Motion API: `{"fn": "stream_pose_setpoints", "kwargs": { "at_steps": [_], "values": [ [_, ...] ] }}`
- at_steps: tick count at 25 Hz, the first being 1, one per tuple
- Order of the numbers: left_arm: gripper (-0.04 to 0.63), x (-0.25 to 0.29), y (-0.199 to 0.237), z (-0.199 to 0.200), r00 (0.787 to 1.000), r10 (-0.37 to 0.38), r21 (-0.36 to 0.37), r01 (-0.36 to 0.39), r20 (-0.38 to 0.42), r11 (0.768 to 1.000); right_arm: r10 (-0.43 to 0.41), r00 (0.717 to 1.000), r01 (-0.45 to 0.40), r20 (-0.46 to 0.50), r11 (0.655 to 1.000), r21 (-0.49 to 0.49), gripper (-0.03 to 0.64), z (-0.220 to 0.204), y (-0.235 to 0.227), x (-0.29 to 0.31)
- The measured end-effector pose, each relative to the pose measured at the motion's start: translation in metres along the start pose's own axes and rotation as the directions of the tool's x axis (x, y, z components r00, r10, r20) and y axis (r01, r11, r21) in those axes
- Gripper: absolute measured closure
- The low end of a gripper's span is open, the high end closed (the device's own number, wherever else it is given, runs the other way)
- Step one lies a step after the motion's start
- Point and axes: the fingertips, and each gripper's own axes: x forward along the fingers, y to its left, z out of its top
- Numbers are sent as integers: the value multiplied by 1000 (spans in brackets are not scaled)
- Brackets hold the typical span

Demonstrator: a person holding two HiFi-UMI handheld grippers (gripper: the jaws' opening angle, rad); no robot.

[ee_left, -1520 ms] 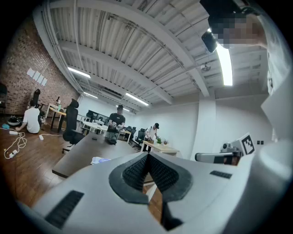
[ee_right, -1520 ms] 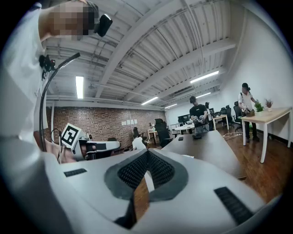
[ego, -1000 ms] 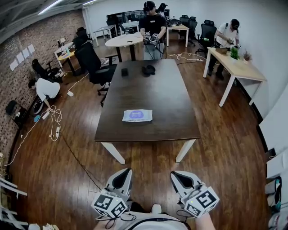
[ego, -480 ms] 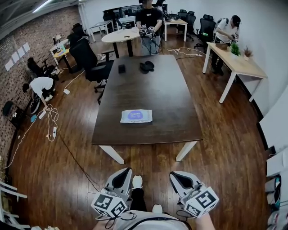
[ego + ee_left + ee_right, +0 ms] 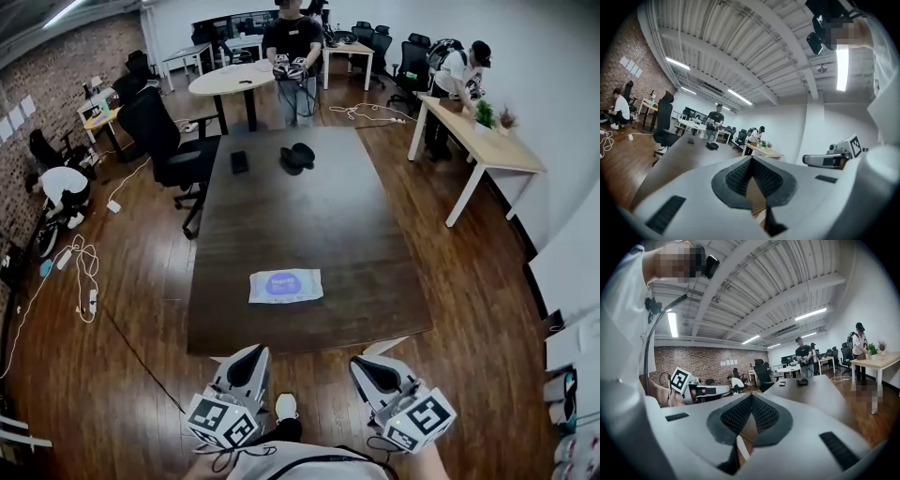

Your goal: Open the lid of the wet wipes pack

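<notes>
The wet wipes pack (image 5: 286,286) is a flat white packet with a blue oval lid, lying near the front edge of the dark table (image 5: 319,216). Its lid lies flat. My left gripper (image 5: 251,358) and right gripper (image 5: 364,365) hang side by side just short of the table's front edge, both below the pack and apart from it. In the left gripper view the left gripper (image 5: 751,160) has its jaws together with nothing between them. In the right gripper view the right gripper (image 5: 751,397) is likewise shut and empty. The pack is hidden in both gripper views.
On the table's far end lie a black flat object (image 5: 239,161) and a black headset-like thing (image 5: 298,157). A black office chair (image 5: 169,141) stands at the table's left. A person (image 5: 289,52) stands beyond the far end, another at a light desk (image 5: 483,136) on the right. Cables (image 5: 80,267) trail on the floor at left.
The view has come closer to the table: the table and pack have slid down the picture toward both grippers. The grippers keep their place in the picture and stay shut.
</notes>
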Motion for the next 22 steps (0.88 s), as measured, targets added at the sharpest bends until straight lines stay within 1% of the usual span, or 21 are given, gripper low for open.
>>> {"fn": "stream_pose_setpoints", "kwargs": {
  "at_steps": [3, 9, 13, 15, 17, 19, 22],
  "values": [
    [594, 25, 32, 14, 1000, -29, 6, 29, -12, 1000, -19, 1000, 19, 2, 1000, 1, 612, 10, -11, 35],
    [594, 67, 84, 21, 997, -68, -25, 67, -34, 997, -52, 999, 53, -15, 998, 32, 612, 16, -35, 92],
    [594, 83, 113, 24, 997, -65, -23, 64, -48, 998, -31, 999, 32, -42, 999, 40, 612, 19, -41, 127],
    [594, 89, 127, 23, 997, -53, -36, 51, -53, 998, -7, 998, 10, -65, 999, 52, 612, 14, -49, 147],
    [594, 96, 144, 14, 997, -28, -54, 25, -73, 998, 19, 996, -13, -91, 998, 68, 612, 6, -62, 171],
    [594, 104, 164, -1, 994, 8, -65, -16, -111, 998, 43, 991, -37, -127, 998, 56, 612, -4, -78, 196],
    [594, 119, 193, -26, 983, 72, -58, -82, -170, 995, 91, 979, -87, -183, 996, 32, 612, -24, -105, 234]
  ]
}}
